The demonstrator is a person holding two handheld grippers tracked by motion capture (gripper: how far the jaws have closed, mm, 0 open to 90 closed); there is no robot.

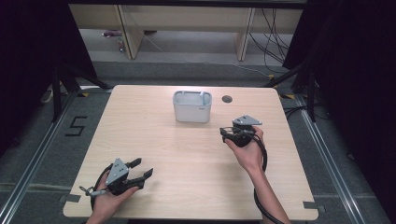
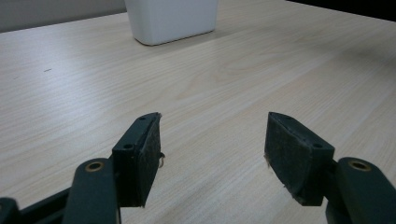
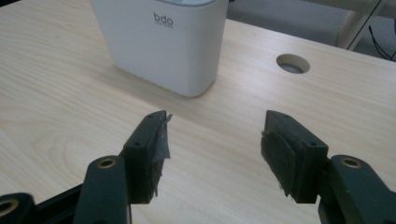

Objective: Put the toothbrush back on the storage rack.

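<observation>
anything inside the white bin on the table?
Cannot tell. The high view shows the white bin with its top open and a pale interior with no distinct item, but its floor is hidden by the near wall. Both gripper views show just its outer walls.

A light wooden table (image 1: 154, 154) with a round cable hole (image 1: 227, 99) stands on grey carpet (image 1: 37, 154). Beyond it stands a pale wooden bench (image 1: 187, 18) with cables (image 1: 273, 42) trailing beneath. Black curtains (image 1: 359, 70) hang at both sides.

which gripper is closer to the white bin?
The right gripper: it sits just off the white bin's front right corner. The left gripper is back near the table's front left edge. Both have open, empty jaws.
</observation>
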